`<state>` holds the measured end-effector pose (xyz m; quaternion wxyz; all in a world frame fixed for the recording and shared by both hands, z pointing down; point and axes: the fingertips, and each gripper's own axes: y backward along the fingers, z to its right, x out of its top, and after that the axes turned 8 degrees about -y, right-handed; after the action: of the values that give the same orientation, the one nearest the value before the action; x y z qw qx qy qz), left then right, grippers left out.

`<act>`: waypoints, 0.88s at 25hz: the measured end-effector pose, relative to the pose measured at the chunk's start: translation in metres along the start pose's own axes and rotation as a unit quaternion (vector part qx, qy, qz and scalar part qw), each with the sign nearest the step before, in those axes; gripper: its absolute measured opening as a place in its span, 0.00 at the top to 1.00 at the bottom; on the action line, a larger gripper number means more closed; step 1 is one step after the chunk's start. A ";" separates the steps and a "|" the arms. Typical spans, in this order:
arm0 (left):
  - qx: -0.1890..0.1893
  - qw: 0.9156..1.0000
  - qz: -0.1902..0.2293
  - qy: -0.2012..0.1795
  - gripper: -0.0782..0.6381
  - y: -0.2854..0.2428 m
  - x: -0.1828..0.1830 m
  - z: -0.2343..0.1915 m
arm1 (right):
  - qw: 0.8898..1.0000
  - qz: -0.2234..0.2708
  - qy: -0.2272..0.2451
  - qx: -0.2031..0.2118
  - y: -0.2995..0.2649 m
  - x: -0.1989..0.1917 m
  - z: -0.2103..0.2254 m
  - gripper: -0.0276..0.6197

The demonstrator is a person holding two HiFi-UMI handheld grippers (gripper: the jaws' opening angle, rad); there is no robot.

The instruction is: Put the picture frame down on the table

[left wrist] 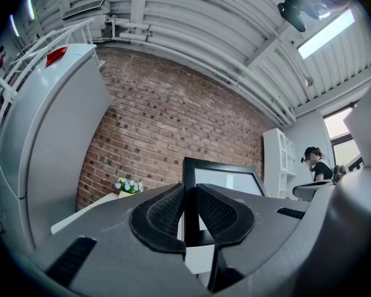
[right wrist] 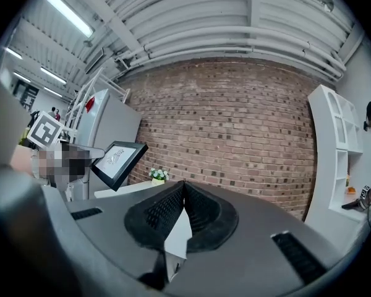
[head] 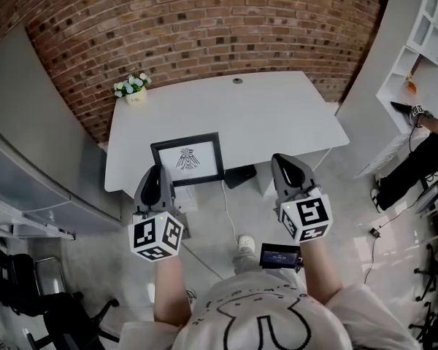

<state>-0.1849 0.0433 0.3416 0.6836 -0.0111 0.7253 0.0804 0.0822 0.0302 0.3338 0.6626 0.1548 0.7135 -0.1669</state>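
A black picture frame [head: 188,159] with a white mat and a small dark drawing hangs in the air over the front edge of the white table [head: 277,115]. My left gripper [head: 159,170] is shut on the frame's lower left edge. In the left gripper view the frame [left wrist: 226,181] stands edge-on between the closed jaws of the left gripper [left wrist: 190,190]. My right gripper [head: 283,159] is held to the frame's right, apart from it, shut and holding nothing. The right gripper view shows the right gripper [right wrist: 184,185] with its jaws touching, and the frame [right wrist: 119,161] tilted at the left.
A small pot of white flowers [head: 133,90] stands at the table's far left corner. A brick wall [head: 204,20] is behind the table. A black box [head: 241,175] and a cable lie under the front edge. A person [head: 423,148] stands by white shelves [head: 423,35] at the right.
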 end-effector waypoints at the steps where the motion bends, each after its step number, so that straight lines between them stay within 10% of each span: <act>1: 0.001 1.000 -0.001 0.000 0.79 -0.011 -0.002 0.002 | 1.000 0.000 0.000 0.002 -0.009 0.000 0.008 0.93; 22: 0.054 0.998 -0.017 0.010 0.79 -0.190 -0.040 0.023 | 0.998 -0.019 -0.011 0.053 -0.172 -0.021 0.134 0.93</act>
<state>-0.1360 -0.1447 0.3604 0.6776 0.0122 0.7348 0.0295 0.1271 -0.1836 0.3519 0.6577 0.1743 0.6994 -0.2190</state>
